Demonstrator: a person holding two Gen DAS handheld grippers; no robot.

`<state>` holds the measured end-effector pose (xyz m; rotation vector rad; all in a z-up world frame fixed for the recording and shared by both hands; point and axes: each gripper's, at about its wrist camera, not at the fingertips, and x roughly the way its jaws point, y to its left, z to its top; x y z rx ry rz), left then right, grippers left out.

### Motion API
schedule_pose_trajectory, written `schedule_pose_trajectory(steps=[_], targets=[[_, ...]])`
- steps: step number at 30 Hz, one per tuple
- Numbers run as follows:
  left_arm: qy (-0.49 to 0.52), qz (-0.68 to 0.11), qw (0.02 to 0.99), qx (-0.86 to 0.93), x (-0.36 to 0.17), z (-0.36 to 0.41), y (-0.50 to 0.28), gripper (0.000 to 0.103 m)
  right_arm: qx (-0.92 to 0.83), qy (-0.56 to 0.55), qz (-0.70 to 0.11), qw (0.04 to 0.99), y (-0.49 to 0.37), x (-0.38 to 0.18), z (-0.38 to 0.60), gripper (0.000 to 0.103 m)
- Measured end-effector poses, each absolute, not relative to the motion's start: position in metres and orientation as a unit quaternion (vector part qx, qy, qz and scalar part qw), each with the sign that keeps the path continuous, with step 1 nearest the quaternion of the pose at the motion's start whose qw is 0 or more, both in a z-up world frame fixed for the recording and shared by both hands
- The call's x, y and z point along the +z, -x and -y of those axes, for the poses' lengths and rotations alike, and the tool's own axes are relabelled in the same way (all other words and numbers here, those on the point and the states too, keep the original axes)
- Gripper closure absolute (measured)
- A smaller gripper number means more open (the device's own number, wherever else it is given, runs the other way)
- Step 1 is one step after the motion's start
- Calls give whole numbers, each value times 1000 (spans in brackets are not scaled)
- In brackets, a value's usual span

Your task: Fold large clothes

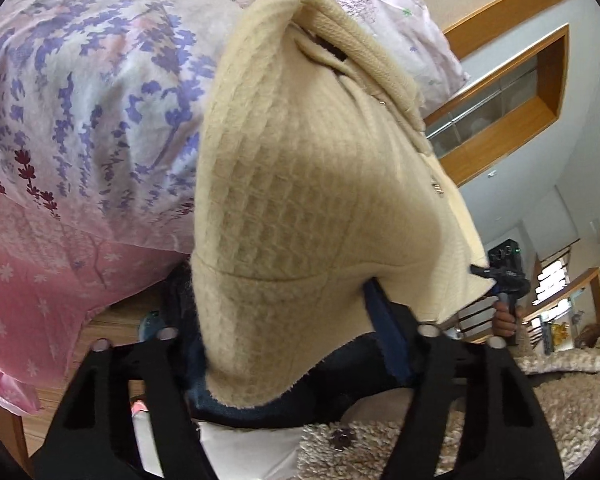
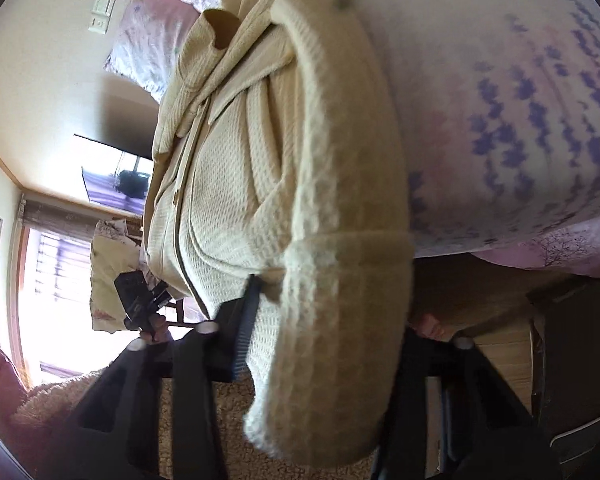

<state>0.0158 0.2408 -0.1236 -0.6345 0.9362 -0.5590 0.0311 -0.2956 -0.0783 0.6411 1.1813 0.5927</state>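
Black gripper fingers (image 1: 112, 392) frame the bottom of your left wrist view, and between them your left gripper (image 1: 296, 344) pinches the hem of a cream waffle-knit fleece jacket (image 1: 292, 184); your right gripper (image 2: 324, 340) likewise bites the cuffed end of what looks like a sleeve, fingers closed on the thick cloth; the jacket hangs lifted between your two hands, its upper part draped against the floral pink-and-lilac bedspread (image 1: 84, 92), its hood and drawstring bunched toward the pillows; below it lies a shaggy beige rug (image 1: 580, 408) and a strip of wooden flooring (image 2: 500, 344); expect this garment to handle as soft, bulky and fairly weighty for its size, with no stiffness to hold a crease, so it will probably sag and slump wherever unsupported; the pile should grip well rather than slip; take hold at seamed edges, the hem band, the cuff or the shoulder seam, since a pinch in mid-panel would likely stretch and bunch the knit.
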Motion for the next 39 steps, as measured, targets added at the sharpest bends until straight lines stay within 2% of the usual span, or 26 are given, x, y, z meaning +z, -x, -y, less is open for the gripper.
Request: schedule_pose_trajectory(steps=[1, 3, 5, 8, 15, 23, 32, 39], targets=[[301, -433, 806, -268, -122, -241, -15, 54, 272, -291, -536, 744, -31, -78, 295, 83], [314, -421, 803, -283, -119, -244, -10, 75, 276, -284, -526, 752, -27, -69, 291, 92], [327, -407, 801, -292, -115, -246, -7, 88, 280, -280, -516, 760, -26, -61, 289, 94], [337, -374, 806, -310, -101, -250, 2, 94, 289, -274, -488, 777, -23, -42, 282, 95], [330, -266, 834, -353, -37, -252, 1, 95, 320, -267, -351, 839, -23, 28, 265, 96], [317, -194, 856, -359, 26, -260, -43, 95, 304, -265, -267, 875, -65, 88, 251, 96], [311, -167, 875, -331, 74, -274, -138, 95, 232, -276, -211, 909, -160, 138, 254, 96], [296, -189, 892, -285, 118, -250, -244, 95, 183, -307, -209, 910, -267, 143, 249, 96]])
